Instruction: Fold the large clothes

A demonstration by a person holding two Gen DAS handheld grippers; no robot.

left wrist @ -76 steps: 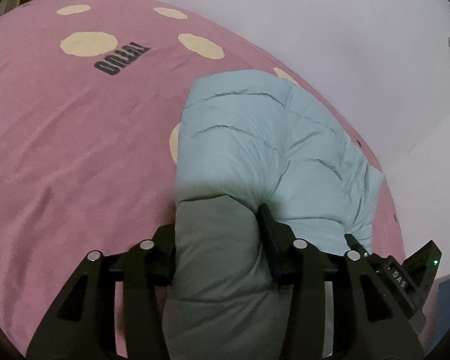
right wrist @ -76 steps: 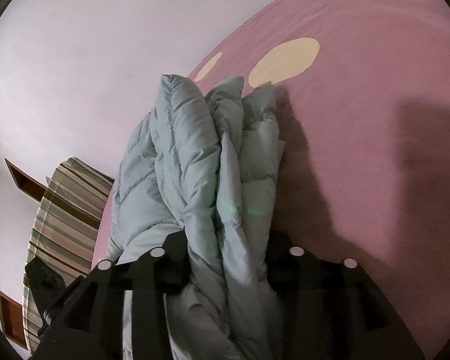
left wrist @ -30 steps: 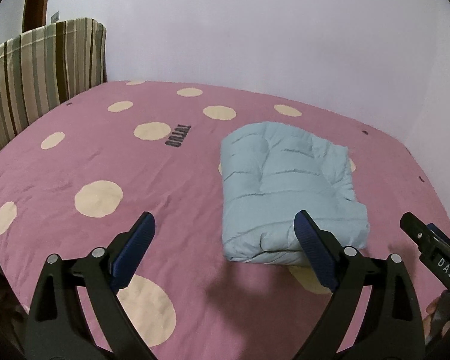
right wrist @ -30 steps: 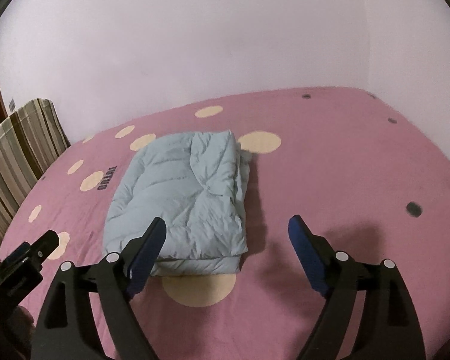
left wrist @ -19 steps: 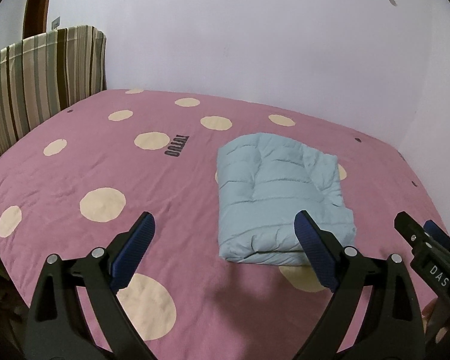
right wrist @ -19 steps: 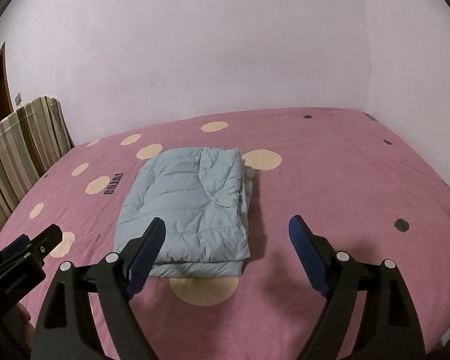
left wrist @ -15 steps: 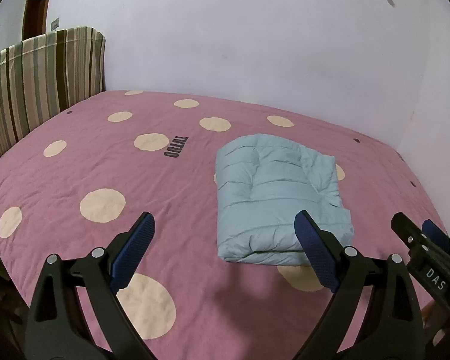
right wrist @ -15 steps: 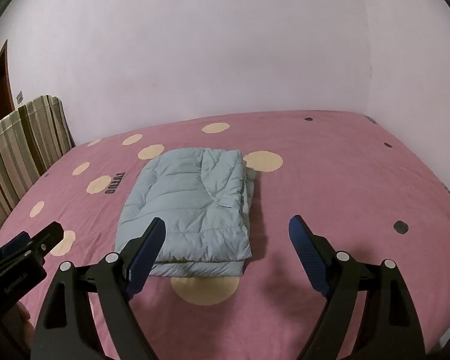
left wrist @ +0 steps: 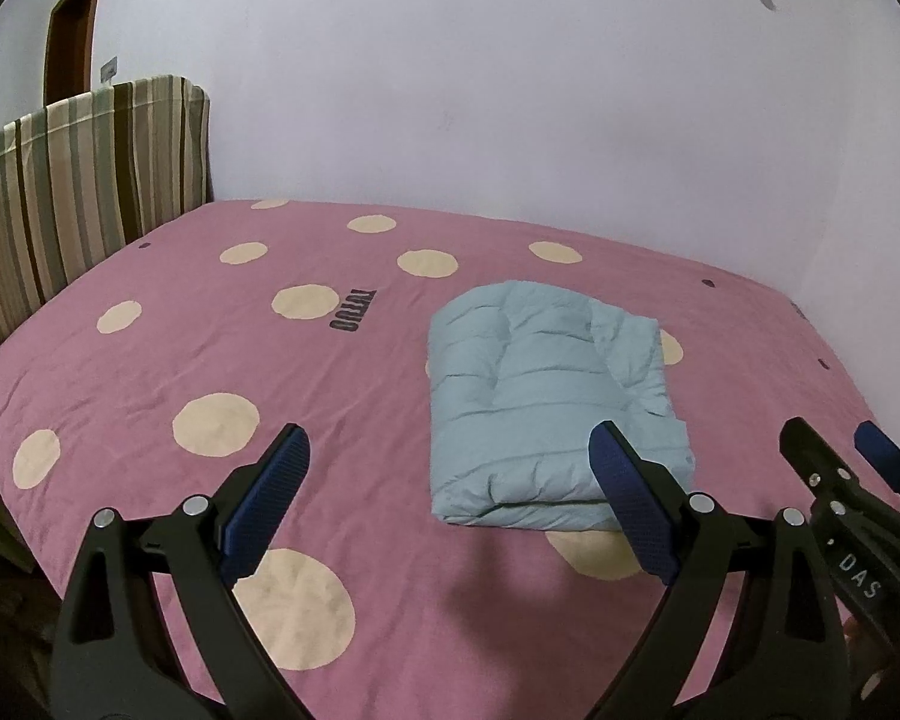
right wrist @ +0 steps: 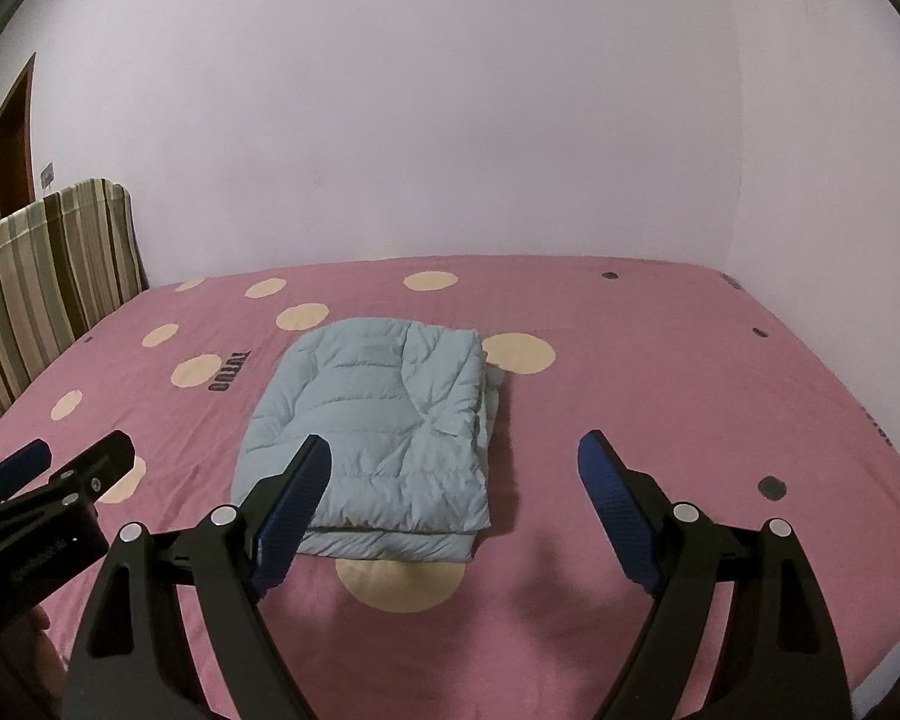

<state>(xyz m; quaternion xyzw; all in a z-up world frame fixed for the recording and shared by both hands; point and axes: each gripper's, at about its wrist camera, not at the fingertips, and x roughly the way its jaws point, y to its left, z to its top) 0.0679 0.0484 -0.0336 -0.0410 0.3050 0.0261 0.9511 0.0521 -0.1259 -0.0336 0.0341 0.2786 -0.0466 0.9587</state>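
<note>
I see the pale blue quilted puffer jacket (left wrist: 549, 402) folded into a thick rectangle at mid-frame on the pink bed sheet with cream dots (left wrist: 210, 360). My left tool (left wrist: 447, 495) gapes wide and empty at the bottom of its view, its right pad overlapping the bundle's near corner. My right tool (right wrist: 453, 498) is likewise spread wide, holding nothing. The jacket hides part of a cream dot beneath it. The striped headboard (left wrist: 84, 180) is cut off at the left edge.

A home bedroom is shown: a large bed (left wrist: 150, 372) covered by a pink sheet with cream dots, a striped headboard (left wrist: 84, 192), plain pale walls (left wrist: 480, 90) and a wooden door (left wrist: 69, 42)
</note>
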